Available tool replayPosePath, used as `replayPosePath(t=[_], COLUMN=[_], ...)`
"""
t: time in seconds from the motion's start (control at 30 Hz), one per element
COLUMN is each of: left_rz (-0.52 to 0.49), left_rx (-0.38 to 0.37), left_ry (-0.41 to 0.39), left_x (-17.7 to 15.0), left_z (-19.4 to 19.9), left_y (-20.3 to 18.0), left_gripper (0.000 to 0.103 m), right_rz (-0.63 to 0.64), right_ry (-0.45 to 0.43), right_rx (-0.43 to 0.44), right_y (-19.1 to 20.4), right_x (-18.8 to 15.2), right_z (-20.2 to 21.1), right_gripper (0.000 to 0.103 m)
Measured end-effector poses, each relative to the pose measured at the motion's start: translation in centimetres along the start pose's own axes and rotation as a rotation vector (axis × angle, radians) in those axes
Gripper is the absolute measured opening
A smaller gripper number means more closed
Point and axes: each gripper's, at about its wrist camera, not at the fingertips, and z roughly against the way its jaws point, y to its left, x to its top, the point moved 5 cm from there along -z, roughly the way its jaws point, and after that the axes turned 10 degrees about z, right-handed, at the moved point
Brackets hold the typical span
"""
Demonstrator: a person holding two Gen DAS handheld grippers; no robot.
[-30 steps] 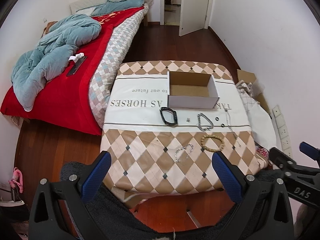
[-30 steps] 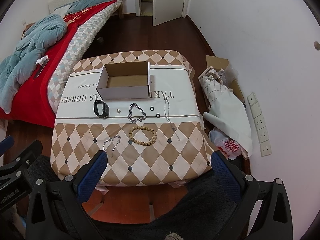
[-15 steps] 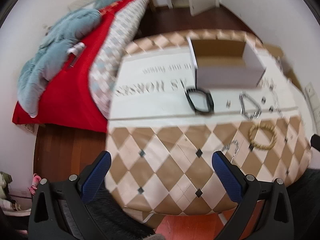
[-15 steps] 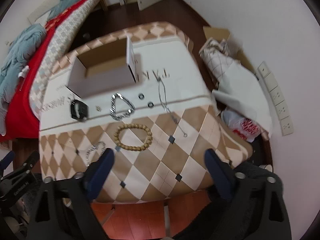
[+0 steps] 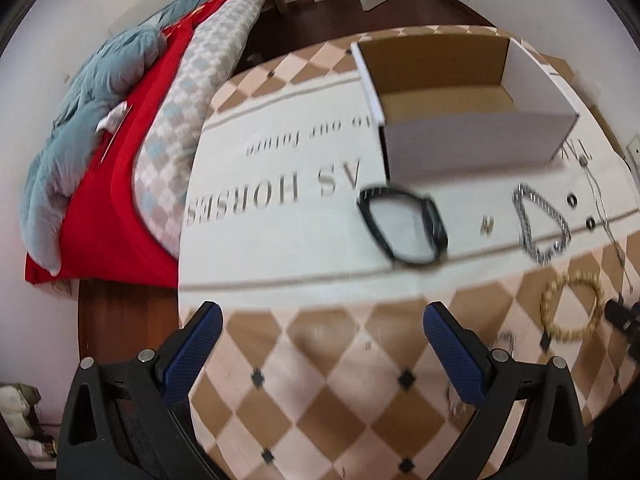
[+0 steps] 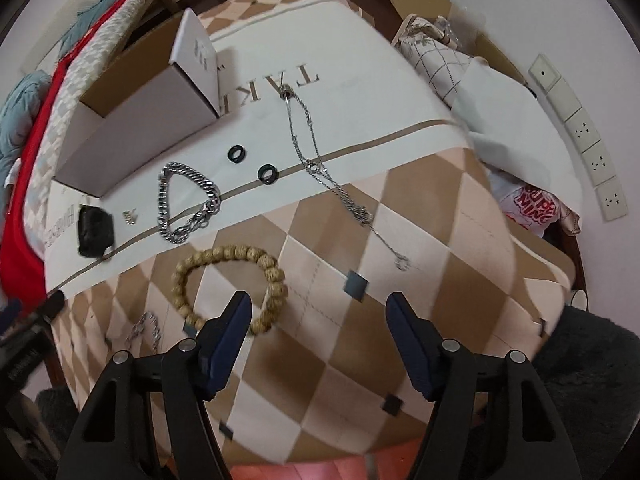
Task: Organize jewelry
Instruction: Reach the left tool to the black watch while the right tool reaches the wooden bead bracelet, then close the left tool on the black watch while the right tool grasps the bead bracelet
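An open white cardboard box [image 5: 472, 136] [image 6: 136, 136] stands on the cloth-covered table [image 5: 320, 360]. In front of it lie a black band [image 5: 404, 228] [image 6: 95, 231], a silver chain bracelet [image 5: 540, 224] [image 6: 186, 204], two black rings [image 6: 251, 164], a thin silver necklace [image 6: 320, 168], a wooden bead bracelet [image 5: 572, 312] [image 6: 232, 284] and a small silver chain [image 6: 146, 330]. My left gripper [image 5: 320, 352] is open and empty above the table's near left part. My right gripper [image 6: 318, 328] is open and empty, just in front of the bead bracelet.
A bed with a red blanket [image 5: 116, 184] and a blue duvet stands left of the table. Bags and a cardboard box [image 6: 460, 64] lie on the floor to the right, by a white wall with sockets [image 6: 592, 136].
Both grippers have moved forward and down toward the table. The jewelry and the box look much larger and closer. Both stay open and empty.
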Motion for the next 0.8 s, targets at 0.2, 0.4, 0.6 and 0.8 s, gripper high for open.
replayPosePath(t=[0.2,0.4,0.6,0.8], left_rz=[-0.032,-0.074,-0.116,-0.117], left_rx=[-0.051,-0.111,-0.152,-0.159], left_ry=[-0.006,0.048,0.103,0.107], left_x=[2.6,3.6,3.5,3.4], left_z=[-0.4,-2.5,-4.2,-4.7], left_y=[-1.9,-4.9,-7.3,-7.6], left_gripper=[0.102,0.086,0.046,0.012], right_rz=[0.073,0.067,0.061,0.084], right_ry=[-0.010,-0.013,0.009,0.013], right_rx=[-0.062,-0.094,-0.079,-0.096], right_y=[1.6,0.6,-1.1,-0.8], right_x=[0.9,1.5,2.3,1.5], right_z=[-1.3,-1.7,-1.5,-0.9], right_gripper=[0.051,0.010,0.010,0.010])
